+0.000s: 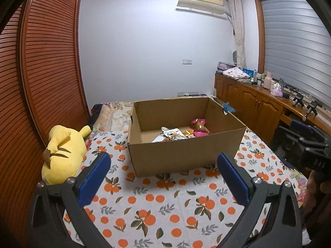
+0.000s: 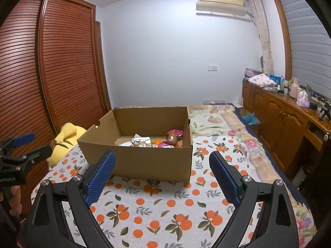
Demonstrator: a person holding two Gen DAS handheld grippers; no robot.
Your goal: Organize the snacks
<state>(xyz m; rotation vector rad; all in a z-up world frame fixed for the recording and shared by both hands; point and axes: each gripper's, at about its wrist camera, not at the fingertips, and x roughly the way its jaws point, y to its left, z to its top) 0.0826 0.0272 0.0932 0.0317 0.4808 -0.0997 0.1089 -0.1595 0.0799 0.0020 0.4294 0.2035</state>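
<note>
Now the left gripper [image 1: 163, 165] is hanging above the orange-print cloth [image 1: 157, 204] with its two blue-padded fingers [image 1: 96, 177] spread wide and nothing lying between them. Likewise, the right gripper [image 2: 162, 165] is hovering over the same cloth [image 2: 165, 206], its jaws parted wide and holding nothing; its dimpled blue pads [image 2: 101, 177] are framing the near wall of the cardboard box [image 2: 144, 161] ahead.

Just beyond both grippers, the open box [image 1: 182, 155] is sitting upright on the cloth. Inside it, the snacks [image 1: 182, 133] are lying in a loose pile toward the right half of the floor: silver foil packets toward the middle, pink and orange wrappers further right. In the right wrist view the same snacks [image 2: 157, 141] are showing above the box's near rim, again gathered toward the right wall.

To the left of the box, a yellow plush toy [image 1: 62, 157] is lying at the cloth's edge, against a slatted wooden wardrobe [image 1: 41, 72]. Along the right side of the room, a wooden cabinet [image 1: 254, 101] is carrying bottles and folded fabric on its top. Above it, an air conditioner [image 1: 200, 0] is hanging on the pale wall. Beyond the box, a floral bedspread [image 2: 215, 117] is covering the bed.
</note>
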